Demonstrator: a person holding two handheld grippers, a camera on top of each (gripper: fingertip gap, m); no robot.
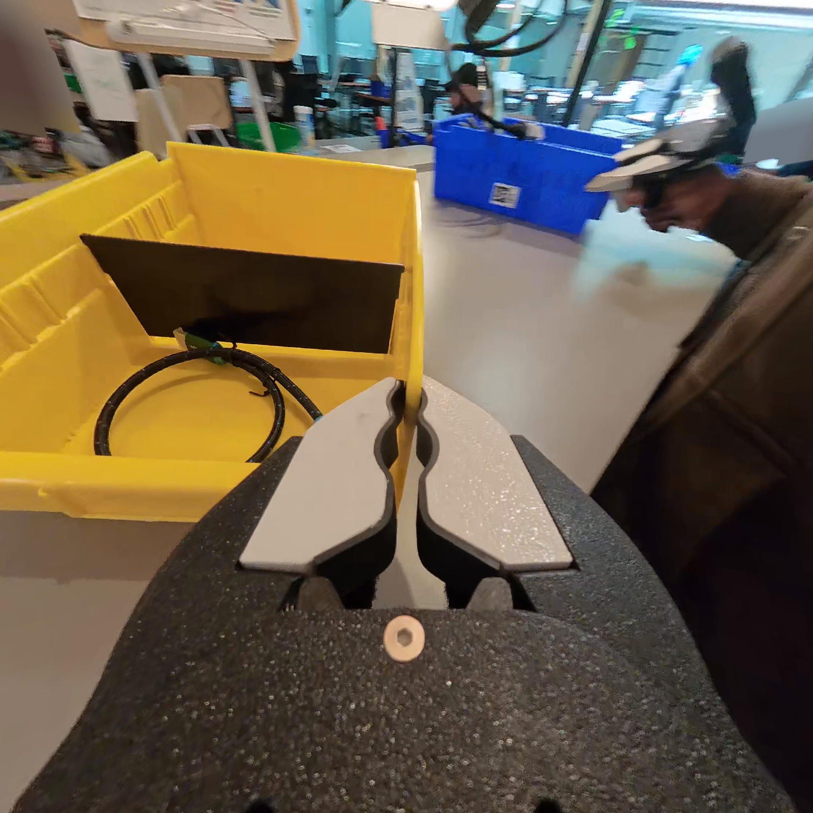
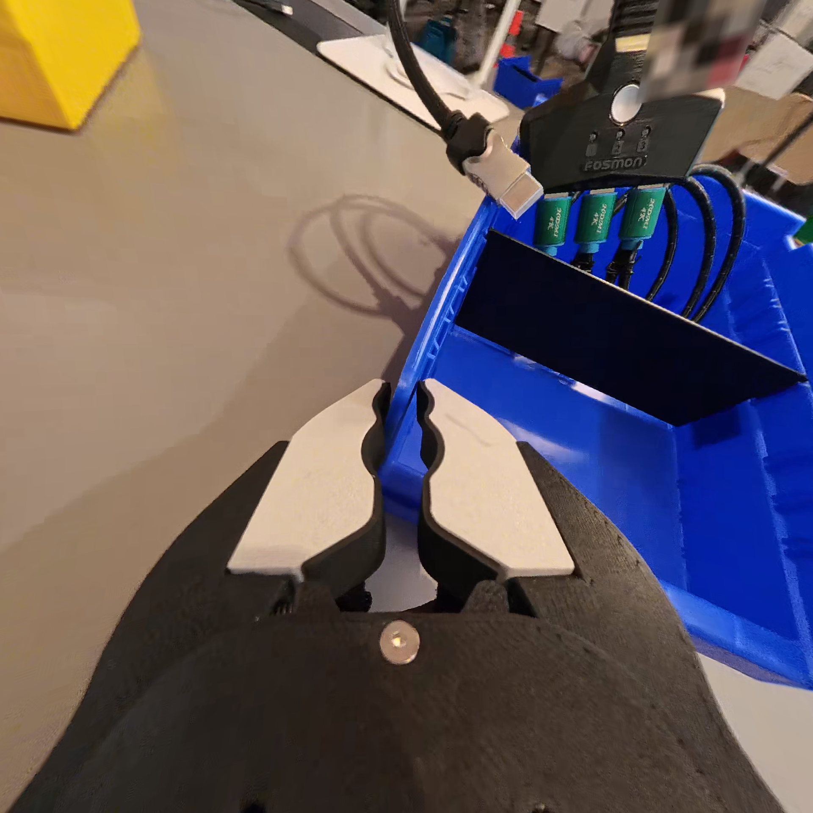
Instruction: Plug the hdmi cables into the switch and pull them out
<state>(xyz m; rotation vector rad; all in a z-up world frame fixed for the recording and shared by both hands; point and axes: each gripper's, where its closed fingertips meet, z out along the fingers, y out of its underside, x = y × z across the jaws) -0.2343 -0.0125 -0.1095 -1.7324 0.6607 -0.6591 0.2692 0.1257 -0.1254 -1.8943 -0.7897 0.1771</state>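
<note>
Yellow bin (image 1: 272,206) sits on the grey table (image 1: 528,334), and the left gripper (image 1: 411,396) pinches the bin's thin right wall. Both grey fingers (image 1: 343,462) press on that wall, one inside the bin and one outside. Holding the wall like this likely lets the person move or steady the whole bin. Inside the yellow bin, a black cable (image 1: 189,396) lies curled in a ring on the floor, in front of a dark divider (image 1: 246,294) that stands across the bin.

To the right of the yellow bin, well apart from it, sits a blue bin (image 2: 594,506). The right gripper (image 2: 402,391) has its fingers on each side of the blue bin's left wall, almost closed, and they seem to clamp it. A dark divider (image 2: 616,334) crosses this bin too. Behind the divider a black box (image 2: 616,132) hangs over the blue bin with three green plugs (image 2: 594,220) in it. A silver plug (image 2: 506,176) dangles just beside the box.
</note>
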